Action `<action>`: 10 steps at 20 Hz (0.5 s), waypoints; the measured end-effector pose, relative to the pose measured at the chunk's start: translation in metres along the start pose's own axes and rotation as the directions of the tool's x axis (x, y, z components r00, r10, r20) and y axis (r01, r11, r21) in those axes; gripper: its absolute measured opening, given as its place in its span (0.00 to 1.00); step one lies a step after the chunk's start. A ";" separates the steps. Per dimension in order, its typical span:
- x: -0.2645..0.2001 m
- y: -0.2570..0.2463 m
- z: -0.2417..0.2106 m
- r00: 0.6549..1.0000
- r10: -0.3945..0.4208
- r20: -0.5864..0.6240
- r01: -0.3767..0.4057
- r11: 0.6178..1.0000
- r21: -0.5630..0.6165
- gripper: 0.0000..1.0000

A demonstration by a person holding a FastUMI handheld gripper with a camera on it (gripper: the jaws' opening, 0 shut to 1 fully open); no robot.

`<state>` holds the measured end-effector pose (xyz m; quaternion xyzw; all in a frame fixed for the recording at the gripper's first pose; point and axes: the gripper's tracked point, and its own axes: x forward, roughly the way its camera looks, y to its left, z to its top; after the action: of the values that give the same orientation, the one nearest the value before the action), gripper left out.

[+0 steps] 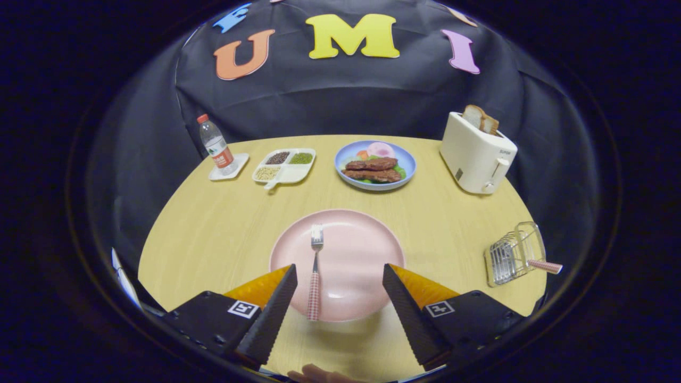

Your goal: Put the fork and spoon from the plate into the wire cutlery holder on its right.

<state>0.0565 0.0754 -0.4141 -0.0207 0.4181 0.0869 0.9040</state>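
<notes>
A pink plate point(362, 250) lies on the wooden table just ahead of my fingers. On it rests a fork point(315, 268) with a red-checked handle, tines pointing away, handle end reaching past the plate's near rim between my fingers, closer to the left one. The wire cutlery holder point(513, 254) stands to the plate's right near the table edge, with a red-checked handle point(545, 266) sticking out of it. My gripper point(339, 276) is open, its fingers spread wide over the plate's near half and touching nothing.
Beyond the plate sit a blue plate of food point(375, 165), a white divided tray of grains point(284, 165) and a water bottle point(217, 145) on a coaster. A white toaster point(476, 153) with bread stands at the far right. A fingertip point(319, 374) shows below my fingers.
</notes>
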 end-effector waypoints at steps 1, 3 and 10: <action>0.007 0.003 -0.004 1.000 -0.001 0.013 0.001 1.000 -0.014 0.97; 0.018 0.010 -0.009 0.999 0.005 0.037 -0.003 0.999 -0.043 0.97; 0.064 0.025 -0.022 0.999 0.018 0.050 -0.013 0.995 -0.099 0.78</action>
<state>0.0762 0.1062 -0.4760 -0.0598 0.3905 0.1151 0.9114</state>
